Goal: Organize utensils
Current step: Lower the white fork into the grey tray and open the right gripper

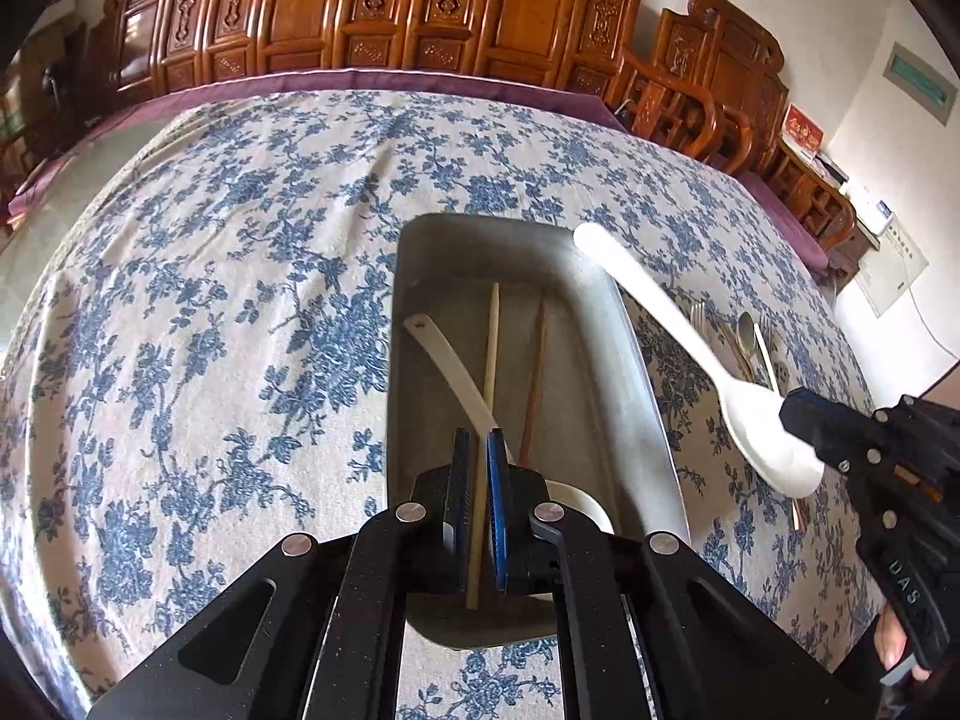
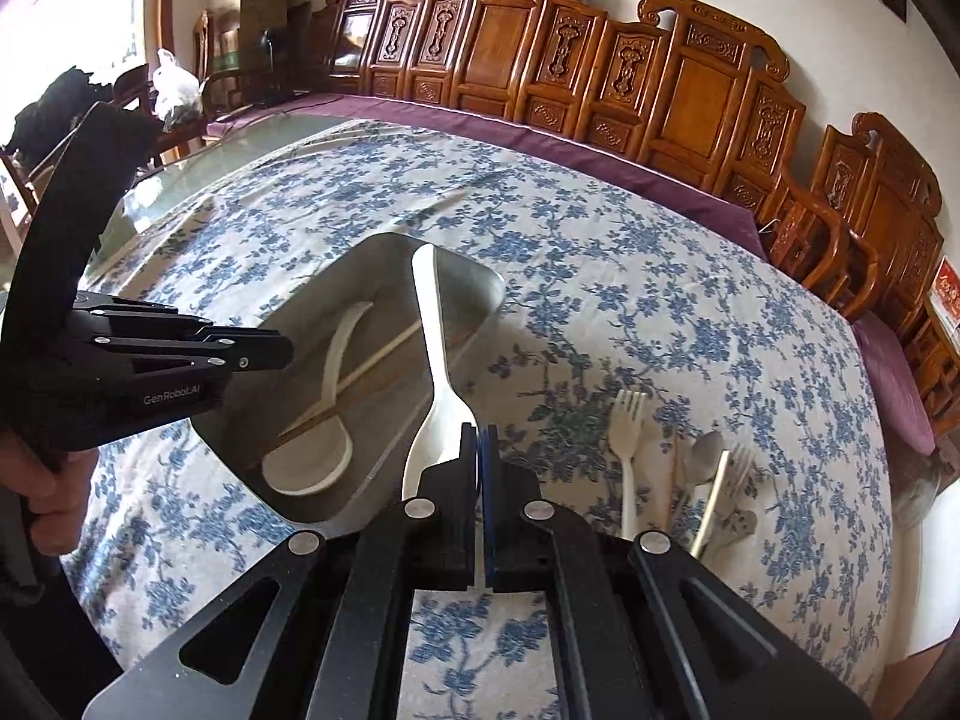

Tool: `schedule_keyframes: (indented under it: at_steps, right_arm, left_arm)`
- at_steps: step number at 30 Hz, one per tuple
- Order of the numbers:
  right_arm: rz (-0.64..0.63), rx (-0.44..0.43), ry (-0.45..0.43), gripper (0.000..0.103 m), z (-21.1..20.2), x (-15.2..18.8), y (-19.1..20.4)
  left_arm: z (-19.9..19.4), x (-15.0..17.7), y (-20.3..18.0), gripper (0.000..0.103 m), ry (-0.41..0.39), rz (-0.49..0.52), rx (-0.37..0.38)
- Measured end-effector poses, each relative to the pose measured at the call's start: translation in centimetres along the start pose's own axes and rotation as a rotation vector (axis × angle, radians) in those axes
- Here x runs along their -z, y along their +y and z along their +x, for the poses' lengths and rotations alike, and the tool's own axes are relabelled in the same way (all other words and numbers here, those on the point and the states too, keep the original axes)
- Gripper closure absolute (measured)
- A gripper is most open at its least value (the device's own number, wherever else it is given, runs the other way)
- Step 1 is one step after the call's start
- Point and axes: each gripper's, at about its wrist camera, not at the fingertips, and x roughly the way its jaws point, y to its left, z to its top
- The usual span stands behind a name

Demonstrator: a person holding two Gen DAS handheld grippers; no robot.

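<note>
The left gripper (image 1: 479,468) has its jaws clenched on a pale chopstick (image 1: 487,372), which runs from between the pads up toward the middle of the frame, over the grey tray (image 1: 636,324). Inside the tray lie a white ladle (image 2: 324,420) and a brown chopstick (image 1: 534,384). The right gripper (image 2: 479,450) has its jaws clenched on the bowl end of a white serving spoon (image 2: 433,348); its handle points away to the frame's centre, above the tray's right rim. On the floral counter (image 1: 210,300), lower right in the right wrist view, lie a white fork (image 2: 627,438), a metal spoon (image 2: 707,450) and a metal fork (image 2: 735,480).
</note>
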Motion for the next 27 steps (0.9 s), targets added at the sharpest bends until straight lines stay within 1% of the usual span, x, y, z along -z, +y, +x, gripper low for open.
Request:
schedule_keyframes:
  at_steps: [3, 10, 19, 27]
  right_arm:
    - [0.031, -0.020, 0.010, 0.101, 0.8, -0.4, 0.6]
    - [0.089, -0.058, 0.026, 0.101, 2.7, -1.5, 1.9]
    - [0.149, -0.091, 0.061, 0.101, 5.7, -2.6, 3.0]
    - [0.178, -0.172, 0.077, 0.100, 6.6, -2.4, 3.3]
  left_arm:
    - [-0.6, -0.2, 0.5, 0.098, -0.021, 0.006, -0.021]
    - [-1.3, -0.8, 2.3, 0.098, -0.046, -0.015, -0.049]
    - [-1.8, -1.1, 3.6, 0.098, -0.059, -0.039, -0.059]
    - [-1.8, -1.2, 3.7, 0.098, -0.060, -0.041, -0.060]
